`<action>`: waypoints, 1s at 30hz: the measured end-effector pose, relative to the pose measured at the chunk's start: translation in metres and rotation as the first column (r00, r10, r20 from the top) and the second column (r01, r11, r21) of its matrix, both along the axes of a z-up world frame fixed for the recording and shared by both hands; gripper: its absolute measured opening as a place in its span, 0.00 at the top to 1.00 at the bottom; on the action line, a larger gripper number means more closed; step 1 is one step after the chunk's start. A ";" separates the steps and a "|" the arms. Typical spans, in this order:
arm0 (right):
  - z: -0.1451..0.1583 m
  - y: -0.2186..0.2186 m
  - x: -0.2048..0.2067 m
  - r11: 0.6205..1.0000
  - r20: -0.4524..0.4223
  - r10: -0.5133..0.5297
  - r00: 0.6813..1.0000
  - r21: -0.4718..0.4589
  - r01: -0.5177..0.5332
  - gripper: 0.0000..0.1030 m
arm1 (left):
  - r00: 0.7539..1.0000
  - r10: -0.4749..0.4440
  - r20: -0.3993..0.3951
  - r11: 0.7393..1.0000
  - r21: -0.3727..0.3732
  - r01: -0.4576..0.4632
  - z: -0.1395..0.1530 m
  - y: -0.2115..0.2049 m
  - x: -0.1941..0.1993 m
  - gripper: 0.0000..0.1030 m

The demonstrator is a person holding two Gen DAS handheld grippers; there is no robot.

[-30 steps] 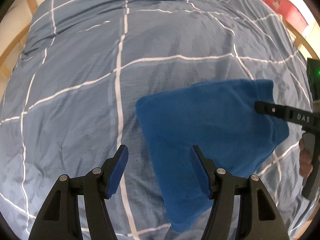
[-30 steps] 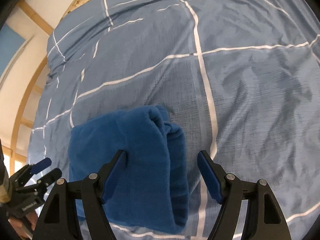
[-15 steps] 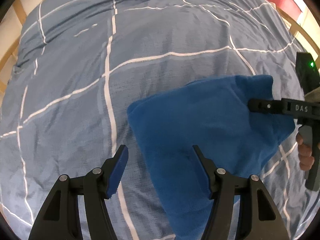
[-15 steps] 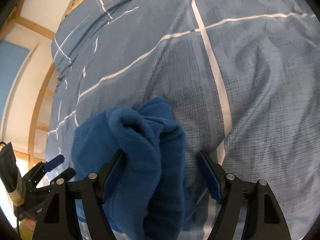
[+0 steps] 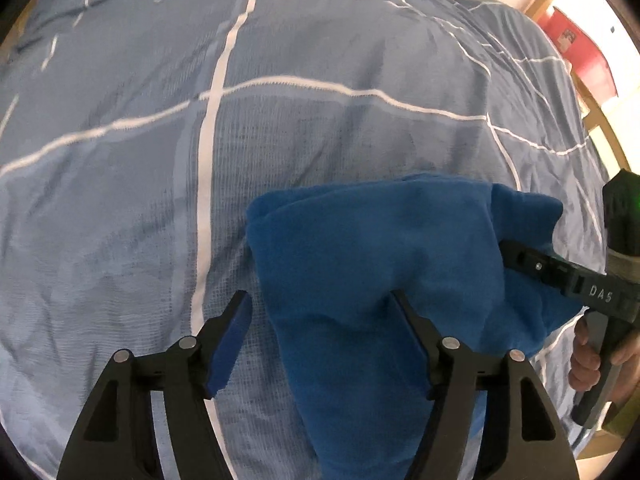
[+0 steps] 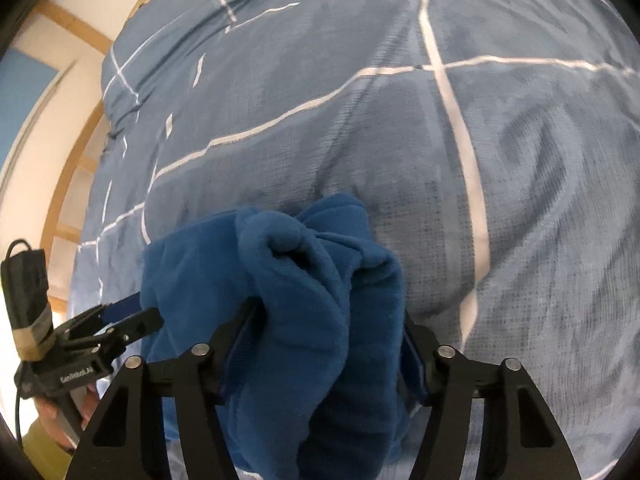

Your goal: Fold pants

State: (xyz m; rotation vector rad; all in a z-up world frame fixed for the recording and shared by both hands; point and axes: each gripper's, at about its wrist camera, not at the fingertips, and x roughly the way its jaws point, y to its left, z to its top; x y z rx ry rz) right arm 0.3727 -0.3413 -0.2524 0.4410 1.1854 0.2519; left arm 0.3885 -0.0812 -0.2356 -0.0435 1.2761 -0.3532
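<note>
Right wrist: right tongs point(image 6: 326, 344) straddle the folded pants point(image 6: 312, 300), grip unclear; left tongs point(image 5: 320, 328) gape over them. Nearly done; tidying left.

A bed point(image 5: 360, 80) carries everything, covered by a grey-blue duvet point(image 6: 520, 200) with thin white grid lines (its weave rumpled and creased in places). Pants point(image 5: 360, 272) of bright blue fleece lie on the duvet, bunched and folded into a thick bundle point(image 6: 320, 280), part of it raised off the cover.
</note>
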 end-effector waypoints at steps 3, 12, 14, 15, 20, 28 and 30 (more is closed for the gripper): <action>0.001 0.004 0.002 0.999 0.007 0.017 1.000 -0.033 -0.017 0.42 | 0.999 0.027 -0.047 0.998 -0.056 -0.029 -0.009 0.006 0.003 0.32; 0.010 0.019 0.006 0.993 0.007 0.035 0.999 -0.111 -0.034 0.51 | 0.985 0.089 -0.144 0.970 -0.213 -0.119 -0.014 0.014 0.006 0.61; 0.013 0.020 0.006 0.994 0.006 0.027 1.000 -0.109 -0.027 0.55 | 0.985 0.102 -0.136 0.965 -0.229 -0.132 -0.006 0.014 0.002 0.67; 0.015 0.019 0.005 0.994 0.004 0.022 1.000 -0.104 -0.021 0.56 | 0.985 0.109 -0.130 0.962 -0.235 -0.137 -0.003 0.013 0.000 0.68; 0.035 0.020 -0.007 0.991 0.024 0.008 1.000 -0.136 -0.005 0.61 | 0.989 0.127 -0.082 0.952 -0.271 -0.144 0.022 0.019 -0.013 0.71; 0.097 0.057 -0.038 0.981 0.109 -0.012 0.994 -0.189 0.032 0.62 | 0.992 0.124 0.005 0.952 -0.282 -0.117 0.075 0.068 -0.038 0.71; 0.106 0.076 -0.043 0.984 0.111 -0.012 0.994 -0.175 0.032 0.62 | 0.992 0.126 0.019 0.958 -0.263 -0.116 0.085 0.088 -0.041 0.71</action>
